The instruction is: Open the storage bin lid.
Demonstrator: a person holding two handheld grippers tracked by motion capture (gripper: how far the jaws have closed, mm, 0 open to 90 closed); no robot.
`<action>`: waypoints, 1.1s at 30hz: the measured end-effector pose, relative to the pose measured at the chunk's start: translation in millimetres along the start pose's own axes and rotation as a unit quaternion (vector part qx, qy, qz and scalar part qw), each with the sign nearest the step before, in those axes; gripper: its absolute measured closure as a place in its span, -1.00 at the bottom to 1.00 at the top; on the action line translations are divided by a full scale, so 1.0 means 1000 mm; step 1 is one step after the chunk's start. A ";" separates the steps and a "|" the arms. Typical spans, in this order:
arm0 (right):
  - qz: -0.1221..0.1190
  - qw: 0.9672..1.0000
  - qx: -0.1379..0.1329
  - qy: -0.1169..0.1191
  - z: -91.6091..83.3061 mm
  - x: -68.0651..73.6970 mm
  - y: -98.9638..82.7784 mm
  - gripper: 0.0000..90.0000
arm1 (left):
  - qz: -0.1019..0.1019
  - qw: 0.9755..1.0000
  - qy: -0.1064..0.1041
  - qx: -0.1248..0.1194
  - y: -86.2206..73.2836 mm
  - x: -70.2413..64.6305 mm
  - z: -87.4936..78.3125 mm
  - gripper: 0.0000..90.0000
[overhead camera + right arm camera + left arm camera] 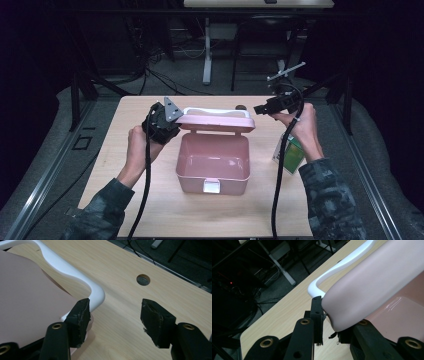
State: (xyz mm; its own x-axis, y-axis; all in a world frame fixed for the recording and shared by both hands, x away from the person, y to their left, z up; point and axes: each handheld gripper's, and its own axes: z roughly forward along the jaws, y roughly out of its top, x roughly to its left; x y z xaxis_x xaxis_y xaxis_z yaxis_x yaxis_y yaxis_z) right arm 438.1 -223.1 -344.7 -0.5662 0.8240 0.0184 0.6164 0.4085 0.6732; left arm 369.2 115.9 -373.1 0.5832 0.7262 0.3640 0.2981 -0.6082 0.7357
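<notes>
A pink plastic box (213, 165) stands open in the middle of the table, its white latch toward me. Its pink lid (215, 121) is raised at the back, with a white handle (210, 111) on top. My left gripper (175, 121) is shut on the lid's left corner; in the left gripper view the jaws (329, 315) pinch the rounded lid (372, 290) corner just below the handle (332, 272). My right gripper (260, 109) hovers at the lid's right end. Its jaws (115, 312) stand open with nothing between them, the left one beside the lid (27, 297) and handle (75, 272).
A green and white carton (290, 156) stands on the wooden table (145, 200) under my right wrist. A round hole (143, 279) is cut in the tabletop beyond the right jaws. Table legs and cables lie on the dark floor behind.
</notes>
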 end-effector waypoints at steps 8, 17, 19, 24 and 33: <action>0.004 1.000 0.003 -0.002 -0.022 0.010 -0.042 -0.25 | -0.003 1.000 -0.007 0.011 0.004 0.003 0.001 0.75; -0.004 0.999 0.008 0.030 -0.013 0.036 -0.092 -0.18 | -0.006 1.000 -0.012 0.021 0.008 0.007 0.003 0.75; -0.006 0.999 0.012 0.037 -0.008 0.041 -0.097 -0.17 | -0.008 1.000 -0.012 0.021 0.009 0.007 0.003 0.75; -0.012 0.997 0.016 0.076 0.015 0.062 -0.116 -0.14 | -0.009 0.999 -0.016 0.027 0.012 0.009 0.005 0.75; -0.030 0.997 0.029 0.072 0.040 0.085 -0.127 0.18 | -0.020 0.999 -0.023 0.034 0.017 0.016 0.009 0.76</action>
State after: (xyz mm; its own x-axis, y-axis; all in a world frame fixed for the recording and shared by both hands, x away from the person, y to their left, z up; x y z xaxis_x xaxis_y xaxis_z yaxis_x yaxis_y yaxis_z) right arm 333.3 -189.3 -458.0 -0.6736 0.7338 0.0885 0.6068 0.4807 0.6330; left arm 390.9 114.3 -360.0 0.6037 0.7355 0.3074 0.3713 -0.6007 0.7080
